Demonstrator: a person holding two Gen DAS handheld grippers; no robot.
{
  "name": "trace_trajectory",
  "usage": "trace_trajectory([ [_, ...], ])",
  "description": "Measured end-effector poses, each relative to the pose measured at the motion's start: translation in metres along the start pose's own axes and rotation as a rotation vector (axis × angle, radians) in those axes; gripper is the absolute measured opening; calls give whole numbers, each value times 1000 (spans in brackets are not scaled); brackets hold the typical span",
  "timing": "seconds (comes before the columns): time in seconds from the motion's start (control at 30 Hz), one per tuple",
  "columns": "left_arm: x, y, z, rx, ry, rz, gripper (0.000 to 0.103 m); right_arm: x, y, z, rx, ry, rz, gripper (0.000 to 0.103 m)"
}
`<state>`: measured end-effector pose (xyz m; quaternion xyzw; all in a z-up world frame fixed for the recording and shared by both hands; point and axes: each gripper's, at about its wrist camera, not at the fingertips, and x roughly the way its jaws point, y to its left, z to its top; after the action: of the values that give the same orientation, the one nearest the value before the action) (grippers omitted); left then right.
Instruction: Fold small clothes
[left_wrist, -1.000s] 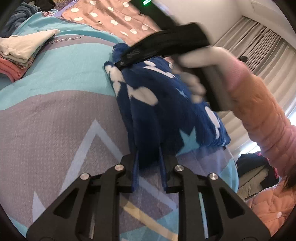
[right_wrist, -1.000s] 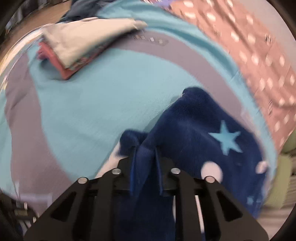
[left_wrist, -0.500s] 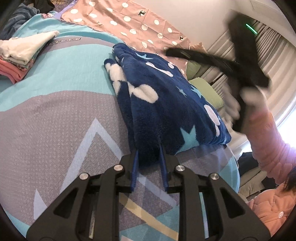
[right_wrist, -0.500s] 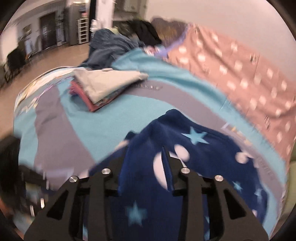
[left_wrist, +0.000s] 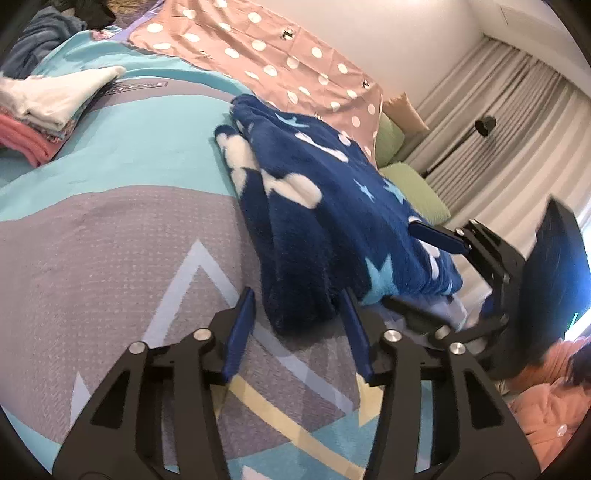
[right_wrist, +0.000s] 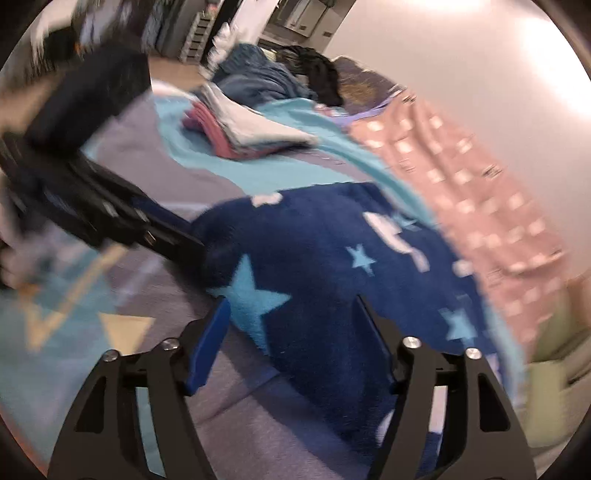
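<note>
A navy fleece garment (left_wrist: 325, 206) with white shapes and light blue stars lies folded on the bed; it also shows in the right wrist view (right_wrist: 332, 266). My left gripper (left_wrist: 299, 306) is open, its jaws on either side of the garment's near folded corner. My right gripper (right_wrist: 293, 314) is open at the garment's right-hand edge, and it shows in the left wrist view (left_wrist: 439, 251), one finger (left_wrist: 436, 234) lying on the fleece. The left gripper shows blurred in the right wrist view (right_wrist: 110, 206).
The bed has a teal and grey patterned cover (left_wrist: 110, 240). A stack of folded clothes (left_wrist: 44, 107) sits at the far left. A pink dotted sheet (left_wrist: 277, 55) lies behind the garment. Green pillows (left_wrist: 417, 188) and curtains (left_wrist: 498, 122) are at the right.
My left gripper has opened and let go of the garment's corner. My right gripper has let go of the far edge, swung round to the right-hand edge and opened.
</note>
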<state>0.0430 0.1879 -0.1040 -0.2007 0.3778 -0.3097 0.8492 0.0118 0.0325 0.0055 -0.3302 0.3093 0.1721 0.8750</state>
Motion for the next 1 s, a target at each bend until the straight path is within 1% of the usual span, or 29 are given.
trace_trajectory([
  [0.03, -2, 3, 0, -19, -13, -4, 53, 2, 9, 0, -52, 4, -63, 73],
  [0.1, -8, 12, 1, -71, -46, -24, 56, 7, 22, -1, -131, 0, -119, 73],
  [0.13, -10, 17, 1, -96, -64, -35, 59, 9, 27, -3, -153, 1, -117, 73],
  [0.23, -20, 36, -1, -188, -118, -93, 60, 17, 36, -3, -185, 4, -126, 73],
  [0.3, -22, 46, -1, -244, -140, -126, 60, 23, 35, 1, -166, 5, -130, 73],
  [0.37, -23, 52, -2, -272, -149, -143, 60, 33, 31, 7, -131, 23, -122, 73],
  [0.47, -22, 52, -1, -272, -148, -141, 60, 46, 31, 16, -112, 30, -146, 75],
  [0.6, -23, 53, -3, -279, -147, -146, 60, 49, 37, 21, -118, 27, -170, 75],
  [0.77, -22, 56, -3, -287, -146, -153, 60, 38, 38, 15, -110, 23, -162, 75],
  [0.87, -22, 59, -2, -295, -147, -164, 60, 29, 41, 10, -140, -2, -189, 75],
  [0.97, -23, 59, -3, -298, -148, -168, 60, 24, 45, 8, -170, -33, -218, 80],
  [1.0, -23, 59, -3, -297, -148, -168, 60, 23, 45, 7, -176, -47, -233, 85],
])
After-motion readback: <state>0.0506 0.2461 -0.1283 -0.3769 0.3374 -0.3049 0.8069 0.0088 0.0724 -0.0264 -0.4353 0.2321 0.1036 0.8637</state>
